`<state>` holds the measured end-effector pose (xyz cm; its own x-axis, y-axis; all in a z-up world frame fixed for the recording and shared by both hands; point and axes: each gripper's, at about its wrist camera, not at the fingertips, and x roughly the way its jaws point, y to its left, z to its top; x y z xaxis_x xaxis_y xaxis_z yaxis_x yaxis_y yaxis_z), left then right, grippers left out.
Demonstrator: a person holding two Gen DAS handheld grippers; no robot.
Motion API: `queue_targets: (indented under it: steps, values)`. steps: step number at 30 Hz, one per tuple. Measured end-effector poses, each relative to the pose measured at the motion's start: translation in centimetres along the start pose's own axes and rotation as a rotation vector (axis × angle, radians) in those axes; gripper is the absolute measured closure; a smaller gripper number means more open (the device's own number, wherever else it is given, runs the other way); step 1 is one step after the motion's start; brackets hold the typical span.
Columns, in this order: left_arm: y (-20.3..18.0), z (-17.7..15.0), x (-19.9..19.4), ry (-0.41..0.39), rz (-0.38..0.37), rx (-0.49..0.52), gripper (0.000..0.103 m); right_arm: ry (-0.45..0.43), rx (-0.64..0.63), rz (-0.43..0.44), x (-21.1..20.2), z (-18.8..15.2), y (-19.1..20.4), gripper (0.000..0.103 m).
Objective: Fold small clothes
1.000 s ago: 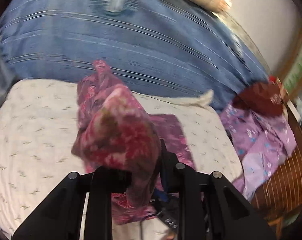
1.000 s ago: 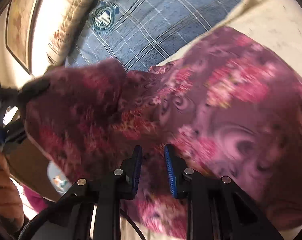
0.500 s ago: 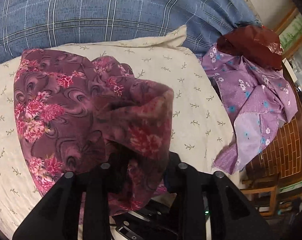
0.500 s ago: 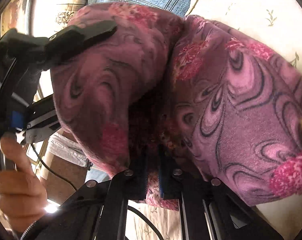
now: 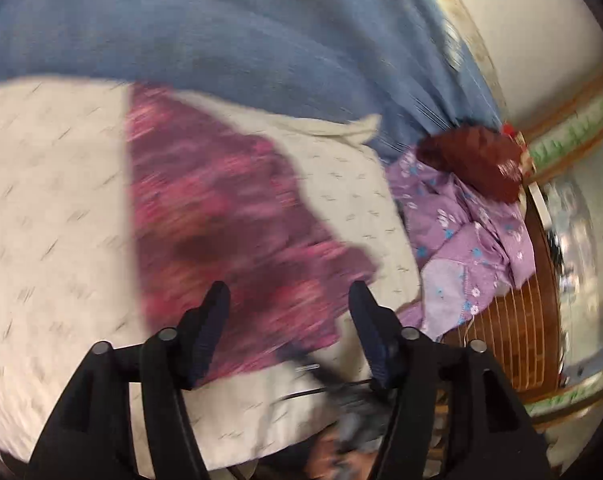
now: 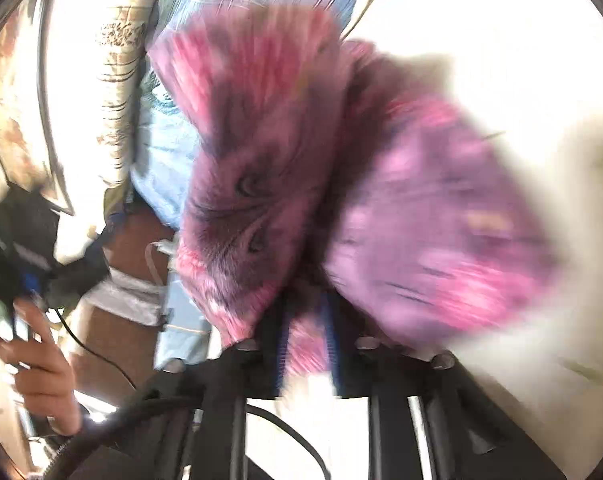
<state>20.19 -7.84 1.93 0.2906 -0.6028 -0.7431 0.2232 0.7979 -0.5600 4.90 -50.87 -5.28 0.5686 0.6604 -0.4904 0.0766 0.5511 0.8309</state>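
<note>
A purple-pink floral garment lies spread on the cream patterned sheet, blurred by motion. My left gripper hovers over its near edge. Its jaws are opening, with nothing pinched between them and the cloth lying below. In the right wrist view the same garment hangs bunched in front of the lens and covers the fingertips. My right gripper has a fold of it between its blue pads; its jaws are opening slightly, and the cloth still sits in the narrow gap.
A blue plaid blanket covers the far side of the bed. A lilac flowered garment and a dark red one lie piled at the right edge by a wooden frame. A hand holds the other gripper at left.
The left gripper has let go of the garment and its fingers have spread; the cloth now lies on the sheet. The right gripper has moved sideways and rolled, still carrying its fold.
</note>
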Motion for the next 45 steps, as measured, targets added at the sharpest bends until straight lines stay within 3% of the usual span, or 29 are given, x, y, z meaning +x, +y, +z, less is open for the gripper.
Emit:
queue_targets:
  steps: [3,4,5,6,7,8,11,13,16,18,19,21,23,26,28,31,33,35,36,39,41,43,45]
  values:
    - [4.9,-2.6,0.1,0.022,-0.083,-0.147,0.037,-0.098,-0.001,-0.058,-5.0,-0.2,-0.7,0.079]
    - [5.4,-3.0,0.5,0.028,-0.096,-0.170,0.037,-0.134,0.017,-0.066,-6.4,-0.1,-0.9,0.073]
    - [6.2,-3.7,1.1,0.042,-0.105,-0.196,0.037,-0.182,0.051,-0.063,-8.2,0.5,-1.1,0.055]
    - [6.6,-4.3,1.8,0.064,-0.100,-0.203,0.037,-0.209,0.066,-0.055,-9.1,0.9,-1.0,0.046]
    - [7.0,-4.7,2.5,0.078,-0.091,-0.215,0.037,-0.248,0.071,-0.044,-10.0,1.8,-0.5,0.040]
    - [7.1,-5.0,3.1,0.087,-0.090,-0.229,0.037,-0.265,0.060,-0.036,-10.3,2.1,0.3,0.040]
    - [7.6,-6.4,4.9,0.125,-0.117,-0.259,0.037,-0.276,-0.086,-0.031,-10.2,5.2,4.1,0.032]
    - [7.2,-7.1,5.7,0.145,-0.107,-0.246,0.037,-0.210,-0.213,-0.092,-8.2,6.9,6.8,0.030]
    - [6.0,-7.5,6.3,0.131,-0.070,-0.186,0.036,-0.056,-0.355,-0.190,-4.2,8.8,8.4,0.034]
    - [5.5,-7.2,6.7,0.109,-0.029,-0.162,0.036,0.048,-0.441,-0.291,-1.6,8.7,8.4,0.066]
    - [5.3,-7.0,6.9,0.093,0.009,-0.150,0.037,0.102,-0.481,-0.333,-0.5,8.4,8.2,0.090]
    - [5.0,-6.5,7.1,0.071,0.065,-0.133,0.046,0.120,-0.513,-0.378,0.1,8.2,8.2,0.091]
    - [4.6,-6.3,6.1,0.040,0.056,-0.127,0.050,0.064,-0.459,-0.312,-2.4,8.3,8.7,0.094]
    - [4.3,-5.9,4.8,-0.011,0.105,-0.080,0.050,-0.056,-0.335,-0.211,-6.6,7.9,8.7,0.094]
    - [5.0,-5.5,5.7,0.010,0.139,-0.084,0.050,-0.013,-0.218,-0.260,-6.4,7.0,4.8,0.094]
    - [6.3,-5.5,6.5,0.071,0.093,-0.147,0.050,0.094,-0.171,-0.316,-4.2,5.2,2.0,0.086]
    - [6.5,-5.3,5.5,0.049,0.095,-0.134,0.050,0.090,-0.186,-0.316,-5.0,5.4,2.8,0.083]
    - [6.5,-4.0,4.1,0.005,0.084,-0.122,0.049,0.026,-0.226,-0.347,-6.9,6.5,4.7,0.066]
    - [6.7,-3.6,3.6,-0.006,0.077,-0.123,0.047,-0.033,-0.255,-0.350,-8.3,7.3,6.0,0.064]
    - [6.4,-0.5,3.5,-0.035,0.046,-0.128,0.044,-0.110,-0.316,-0.264,-10.1,8.8,9.3,0.050]
    - [6.3,2.1,4.5,-0.043,0.049,-0.138,0.042,-0.064,-0.321,-0.195,-8.6,10.5,10.7,0.041]
    - [6.8,4.2,5.5,-0.038,0.035,-0.170,0.043,0.021,-0.289,-0.140,-4.1,13.1,11.1,0.041]
    - [7.8,5.6,6.6,-0.023,0.013,-0.224,0.042,0.080,-0.254,-0.150,-0.5,15.1,10.5,0.041]
